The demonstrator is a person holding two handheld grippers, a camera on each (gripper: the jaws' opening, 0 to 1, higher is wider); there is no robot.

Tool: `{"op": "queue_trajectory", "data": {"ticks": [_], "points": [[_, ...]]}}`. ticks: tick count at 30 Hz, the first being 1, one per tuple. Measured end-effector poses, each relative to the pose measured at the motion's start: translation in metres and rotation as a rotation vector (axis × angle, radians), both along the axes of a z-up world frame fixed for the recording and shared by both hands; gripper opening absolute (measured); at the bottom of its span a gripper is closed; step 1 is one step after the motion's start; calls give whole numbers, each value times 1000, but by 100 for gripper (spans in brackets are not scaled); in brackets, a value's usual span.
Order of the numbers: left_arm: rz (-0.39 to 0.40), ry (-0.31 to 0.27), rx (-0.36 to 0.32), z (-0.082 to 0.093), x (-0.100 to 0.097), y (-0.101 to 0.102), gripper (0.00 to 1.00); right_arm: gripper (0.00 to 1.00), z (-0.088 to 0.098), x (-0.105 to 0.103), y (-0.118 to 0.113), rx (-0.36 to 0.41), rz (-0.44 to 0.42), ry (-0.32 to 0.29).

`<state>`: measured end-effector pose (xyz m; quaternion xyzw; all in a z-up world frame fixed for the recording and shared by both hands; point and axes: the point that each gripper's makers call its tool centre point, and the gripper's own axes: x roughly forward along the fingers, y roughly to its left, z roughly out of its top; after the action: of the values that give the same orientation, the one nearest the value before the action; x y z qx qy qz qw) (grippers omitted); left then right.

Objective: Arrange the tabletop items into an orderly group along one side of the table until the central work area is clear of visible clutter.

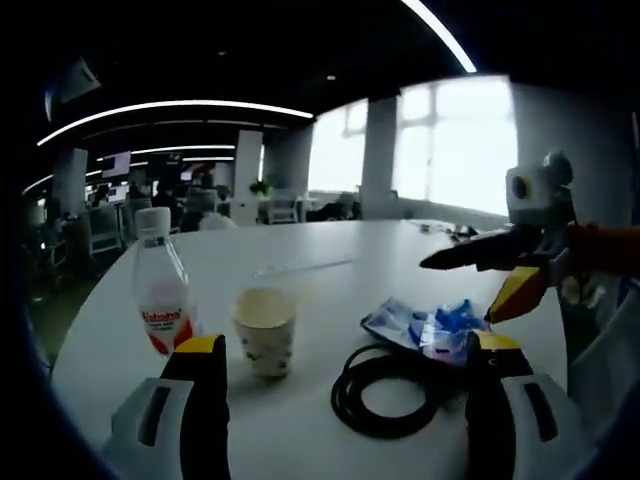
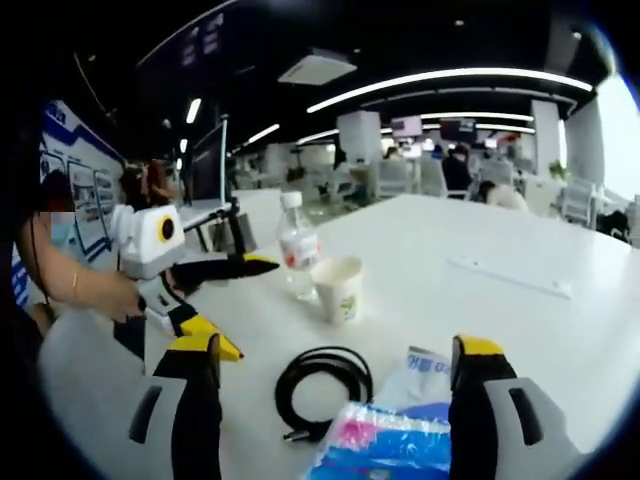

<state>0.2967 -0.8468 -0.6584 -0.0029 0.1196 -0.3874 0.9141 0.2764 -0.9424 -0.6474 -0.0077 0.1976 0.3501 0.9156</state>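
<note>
Yellow-tipped left gripper (image 1: 345,350) spread wide, holding nothing | right gripper (image 2: 335,350) spread, empty | cup (image 1: 265,330), bottle (image 1: 160,290), black cable (image 1: 385,390), blue packets (image 1: 430,325) mid-table (image 1: 300,250)

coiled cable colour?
Black. The coiled cable shows best in the left gripper view, lying on the white table.
</note>
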Motion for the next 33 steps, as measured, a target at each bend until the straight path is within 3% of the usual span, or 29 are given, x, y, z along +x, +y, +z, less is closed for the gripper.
{"op": "queue_trajectory", "data": {"ticks": [13,18,22,33], "points": [[-45,-15,31,12,-21,-1,100,80,-8,-20,-53,21,-181,30],[-25,-27,38,19,-26,4,100,75,-21,-28,-66,-6,-201,49],[-16,-30,51,21,-30,6,100,65,-34,-32,-75,-3,-203,97],[-3,-26,34,29,-39,7,100,44,-55,-35,-90,-47,-229,117]]}}
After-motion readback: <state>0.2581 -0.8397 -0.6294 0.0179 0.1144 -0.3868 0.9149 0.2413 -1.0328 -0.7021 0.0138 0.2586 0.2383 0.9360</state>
